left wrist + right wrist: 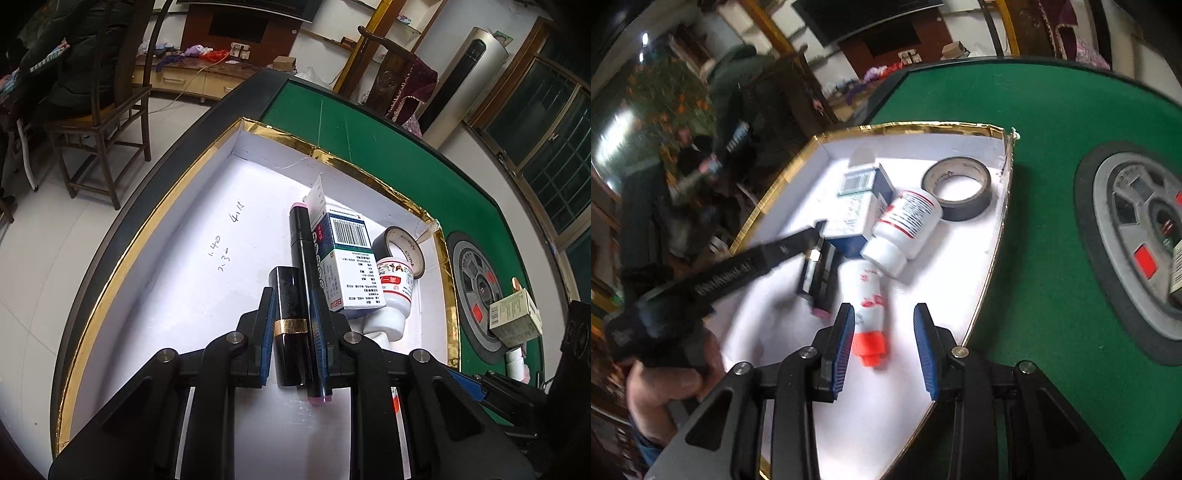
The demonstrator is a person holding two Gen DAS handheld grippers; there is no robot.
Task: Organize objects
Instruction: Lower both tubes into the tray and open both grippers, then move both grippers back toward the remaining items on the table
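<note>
My left hand-held gripper (pixel 291 325) was clamped on a black lipstick tube (pixel 290 325) with a gold band; a long black marker (pixel 308 295) with pink ends also sat between the pads, against the right one, so I couldn't tell whether it was gripped too. Both lay low over the white floor of the gold-rimmed box (pixel 122 258). My right hand-held gripper (pixel 884 350) was open, jaws apart, hovering above a white tube with an orange cap (pixel 868 314) lying in the box, not touching it. Just beyond: white pill bottle (pixel 905 229) on its side, touching a blue-and-white carton (pixel 343 266). Farther back, black tape roll (pixel 956 188) near the box's corner. Box sat on the green worktop (pixel 1034 184). Outside the box, a small carton (pixel 515 317) rested on the worktop's round grey centre panel (pixel 1126 229).
</note>
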